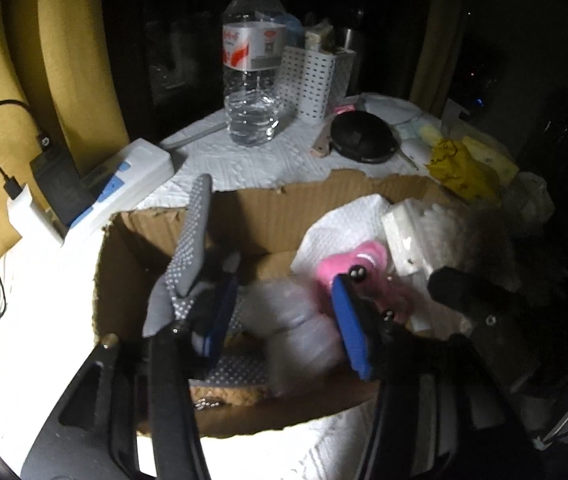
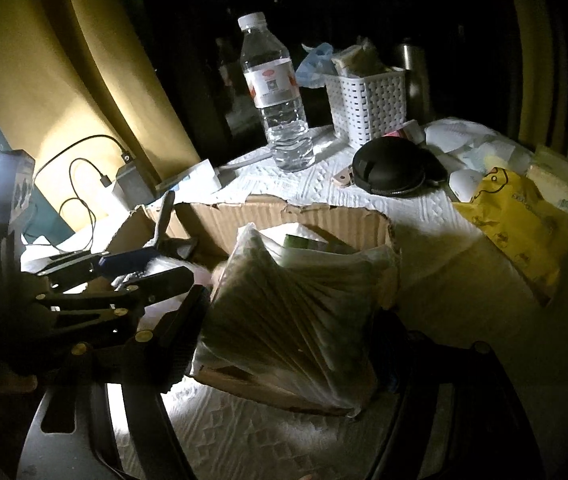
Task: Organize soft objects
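Observation:
A torn cardboard box (image 1: 268, 216) sits on a white-covered table. In the left wrist view it holds a grey dotted cloth (image 1: 192, 248), a pink plush item (image 1: 347, 268), a blurred clear plastic bundle (image 1: 303, 328) and white paper (image 1: 343, 224). My left gripper (image 1: 284, 320) is open over the box, its blue-padded fingers (image 1: 349, 332) either side of the bundle. My right gripper (image 2: 284, 336) is shut on a plastic-wrapped greenish pack (image 2: 284, 308), held over the box's (image 2: 284, 212) right part. The left gripper also shows in the right wrist view (image 2: 140, 268).
Behind the box stand a water bottle (image 1: 250, 68), a white perforated basket (image 1: 311, 80), a black round case (image 1: 361, 134) and a yellow packet (image 1: 459, 168). A white power strip (image 1: 124, 184) with chargers lies left. Yellow curtains hang behind.

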{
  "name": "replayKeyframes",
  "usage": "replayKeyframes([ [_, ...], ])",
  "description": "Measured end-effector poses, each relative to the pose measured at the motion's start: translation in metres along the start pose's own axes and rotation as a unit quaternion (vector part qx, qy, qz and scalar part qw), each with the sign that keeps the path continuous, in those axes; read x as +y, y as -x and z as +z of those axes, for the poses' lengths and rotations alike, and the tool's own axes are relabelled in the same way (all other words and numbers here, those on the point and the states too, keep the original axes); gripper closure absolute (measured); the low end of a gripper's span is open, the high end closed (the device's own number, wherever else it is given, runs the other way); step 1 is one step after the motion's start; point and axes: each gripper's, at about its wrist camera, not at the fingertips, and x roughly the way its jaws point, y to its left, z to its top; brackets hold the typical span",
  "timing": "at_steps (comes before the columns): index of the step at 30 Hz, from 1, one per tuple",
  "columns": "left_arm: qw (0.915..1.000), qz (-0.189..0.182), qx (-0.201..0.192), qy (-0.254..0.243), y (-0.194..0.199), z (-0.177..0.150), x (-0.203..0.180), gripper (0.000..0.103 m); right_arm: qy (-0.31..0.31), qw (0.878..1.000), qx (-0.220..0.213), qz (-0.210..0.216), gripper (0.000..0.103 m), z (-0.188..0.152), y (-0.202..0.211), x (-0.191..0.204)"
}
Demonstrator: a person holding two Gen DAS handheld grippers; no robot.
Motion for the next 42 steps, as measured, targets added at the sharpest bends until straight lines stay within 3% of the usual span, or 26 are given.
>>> replayKeyframes([
  [7,1.0000,0.004,-0.006,0.004,0.016,-0.004,0.006,0.049,0.009,1.000,-0.009,-0.007,0.020,0.000,0.008,0.008],
  [26,0.9991,-0.004,-0.042,-0.001,0.078,-0.019,-0.003,0.048,0.012,0.999,-0.033,-0.037,0.020,-0.005,0.053,0.028],
  [28,0.9989,-0.004,-0.047,-0.001,0.085,-0.021,-0.004,0.047,0.013,0.999,-0.035,-0.038,0.020,-0.006,0.058,0.030],
  [32,0.9983,-0.005,-0.058,0.004,0.101,-0.026,-0.004,0.036,0.014,0.998,-0.041,-0.043,0.020,-0.009,0.070,0.036],
  [42,0.9966,0.006,-0.082,-0.002,0.139,-0.035,-0.012,0.032,0.018,0.997,-0.053,-0.052,0.020,-0.015,0.099,0.052],
])
